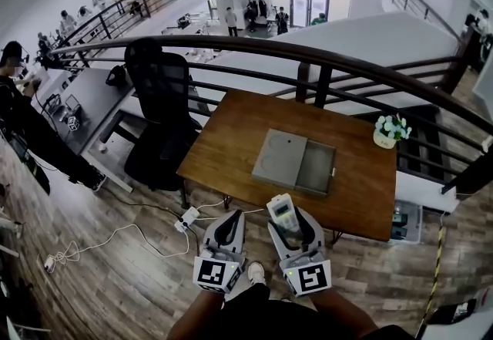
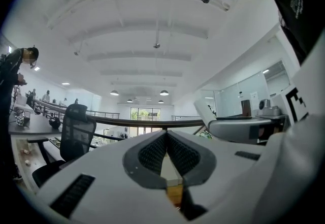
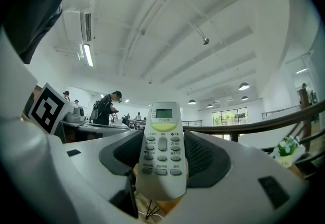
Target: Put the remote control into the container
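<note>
Two grippers fill the bottom of the head view, and our forearms behind them are cut off by the frame edge. The right gripper (image 1: 286,224) is clenched on the remote control (image 1: 281,212). In the right gripper view, the jaws press on both sides of the remote control (image 3: 161,147) with its buttons and small screen facing the camera, and its lower end is sunk between the pads, out of sight. The left gripper (image 1: 226,233) is closed on nothing, its jaws meeting at the tips in the left gripper view (image 2: 166,135).

We hold the remote short of the wooden table (image 1: 231,134), its tip at the near edge, well apart from the grey container (image 1: 314,169). A flat lid (image 1: 279,156) covers the container's left part, so we see only the open right end.

Behind the table runs a dark railing (image 1: 254,49). A black office chair (image 1: 162,95) stands at the table's left, and a small flower pot (image 1: 390,130) at its far right corner. A power strip (image 1: 189,217) with white cable lies on the floor just left of our left gripper.
</note>
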`<state>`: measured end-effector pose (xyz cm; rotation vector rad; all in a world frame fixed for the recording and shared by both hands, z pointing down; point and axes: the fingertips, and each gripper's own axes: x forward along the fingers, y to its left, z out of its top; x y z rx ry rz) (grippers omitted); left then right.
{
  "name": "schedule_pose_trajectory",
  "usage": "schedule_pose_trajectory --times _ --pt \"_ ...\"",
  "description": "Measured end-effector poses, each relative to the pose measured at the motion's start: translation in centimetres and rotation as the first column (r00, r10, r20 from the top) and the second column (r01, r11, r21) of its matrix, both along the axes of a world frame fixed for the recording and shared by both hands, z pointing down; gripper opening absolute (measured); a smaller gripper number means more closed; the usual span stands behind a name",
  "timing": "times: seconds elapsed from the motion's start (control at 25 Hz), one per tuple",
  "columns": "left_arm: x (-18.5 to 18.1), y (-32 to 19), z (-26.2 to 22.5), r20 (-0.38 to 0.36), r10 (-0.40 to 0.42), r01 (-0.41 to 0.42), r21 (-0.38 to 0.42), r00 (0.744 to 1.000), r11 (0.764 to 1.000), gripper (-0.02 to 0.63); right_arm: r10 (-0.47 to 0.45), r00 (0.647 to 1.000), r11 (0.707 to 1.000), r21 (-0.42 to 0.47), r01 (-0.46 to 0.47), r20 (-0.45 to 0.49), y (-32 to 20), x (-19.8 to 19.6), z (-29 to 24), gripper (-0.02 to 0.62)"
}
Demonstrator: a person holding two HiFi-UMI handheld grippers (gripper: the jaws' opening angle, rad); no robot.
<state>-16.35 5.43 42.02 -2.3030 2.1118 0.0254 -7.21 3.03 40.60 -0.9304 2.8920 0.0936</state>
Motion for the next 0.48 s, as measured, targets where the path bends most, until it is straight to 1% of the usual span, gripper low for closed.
schedule_pose_trajectory --times 0.12,0.24,0.48 --pt "-1.2 -1.1 0.0 0.000 0.024 -0.024 -0.004 1.000 1.000 0.008 0.006 1.000 1.000 -0.011 -0.006 -0.027 -1.3 -1.3 0.3 0.267" --pt "-2.6 -2.0 -0.5 -0.014 0.037 -0.038 -0.001 0.999 0.999 0.008 0.028 0.999 0.999 -0.017 -0.029 -0.029 -2.6 -2.5 0.0 0.267" --pt "-4.8 -4.4 -0.9 -0.013 0.086 -0.085 0.013 0.996 0.996 0.008 0.092 0.995 0.996 -0.017 -0.093 -0.042 -4.9 -3.7 0.3 0.267"
